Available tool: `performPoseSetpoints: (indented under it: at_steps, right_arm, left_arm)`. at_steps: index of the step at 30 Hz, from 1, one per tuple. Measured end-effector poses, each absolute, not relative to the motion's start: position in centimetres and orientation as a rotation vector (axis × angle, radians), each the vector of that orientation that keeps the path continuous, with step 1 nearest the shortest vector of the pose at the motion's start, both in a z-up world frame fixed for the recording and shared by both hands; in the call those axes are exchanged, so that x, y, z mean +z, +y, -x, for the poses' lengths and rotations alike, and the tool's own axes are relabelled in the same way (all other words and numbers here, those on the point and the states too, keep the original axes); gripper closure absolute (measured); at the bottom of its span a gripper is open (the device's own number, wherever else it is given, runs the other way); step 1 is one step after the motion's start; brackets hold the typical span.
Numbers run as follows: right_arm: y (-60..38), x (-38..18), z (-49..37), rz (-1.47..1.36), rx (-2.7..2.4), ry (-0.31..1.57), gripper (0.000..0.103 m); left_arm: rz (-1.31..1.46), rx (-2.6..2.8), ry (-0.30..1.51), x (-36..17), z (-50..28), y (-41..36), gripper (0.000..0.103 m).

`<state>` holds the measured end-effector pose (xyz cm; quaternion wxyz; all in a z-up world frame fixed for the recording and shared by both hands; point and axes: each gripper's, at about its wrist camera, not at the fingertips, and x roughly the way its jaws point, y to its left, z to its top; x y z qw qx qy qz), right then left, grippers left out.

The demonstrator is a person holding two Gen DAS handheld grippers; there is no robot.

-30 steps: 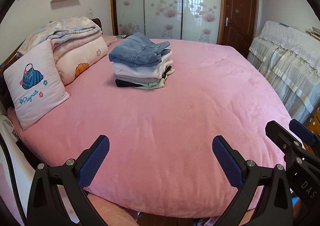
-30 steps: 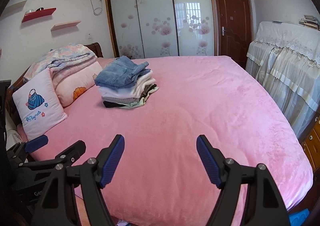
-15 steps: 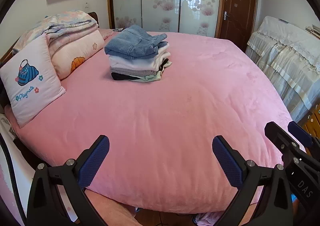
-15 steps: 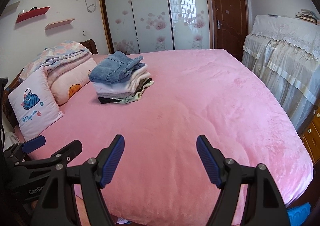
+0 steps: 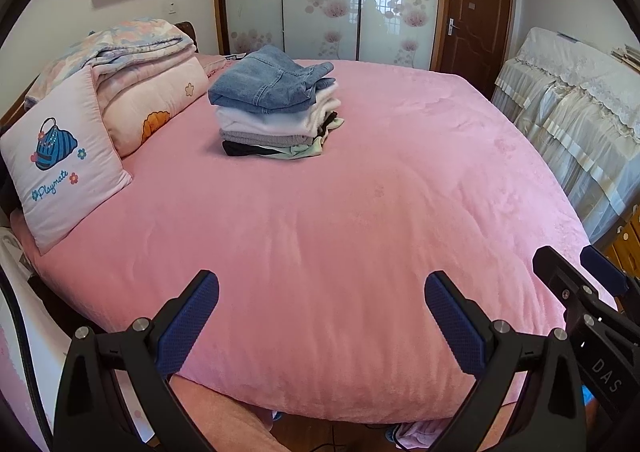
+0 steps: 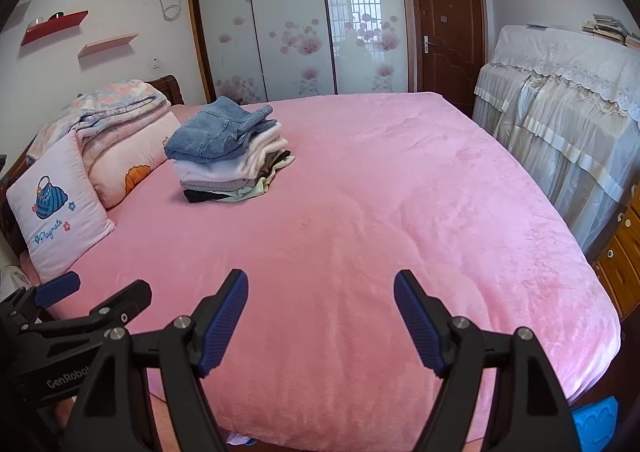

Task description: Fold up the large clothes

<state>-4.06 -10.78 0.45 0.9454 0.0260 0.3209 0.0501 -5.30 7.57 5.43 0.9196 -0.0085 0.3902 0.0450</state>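
Claws (image 5: 321, 316) agape above bed (image 5: 360, 232)

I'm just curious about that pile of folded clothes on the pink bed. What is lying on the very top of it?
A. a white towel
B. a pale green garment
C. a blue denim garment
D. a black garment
C: the blue denim garment sits on top of the pile of folded clothes, with white, grey, black and pale green layers beneath it, in both views.
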Motion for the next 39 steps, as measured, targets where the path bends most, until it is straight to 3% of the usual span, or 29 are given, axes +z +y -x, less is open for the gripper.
performPoseSetpoints:
  at_steps: [17, 24, 39]
  right_arm:
    - [-10.7, 0.8, 4.7, -0.019, 0.103, 0.647, 0.027]
    - [-11.0, 1.1, 4.9, -0.02, 0.086, 0.637, 0.019]
    - [-11.2, 0.7, 5.0, -0.015, 0.071, 0.646, 0.018]
  left_arm:
    - [-0.005, 0.089, 0.799, 5.5, 5.5, 7.2, 0.001]
    - [-0.008, 0.09, 0.799, 5.6, 5.7, 6.8, 0.001]
    - [-0.021, 0.094, 0.8, 5.8, 5.6, 6.4, 0.001]
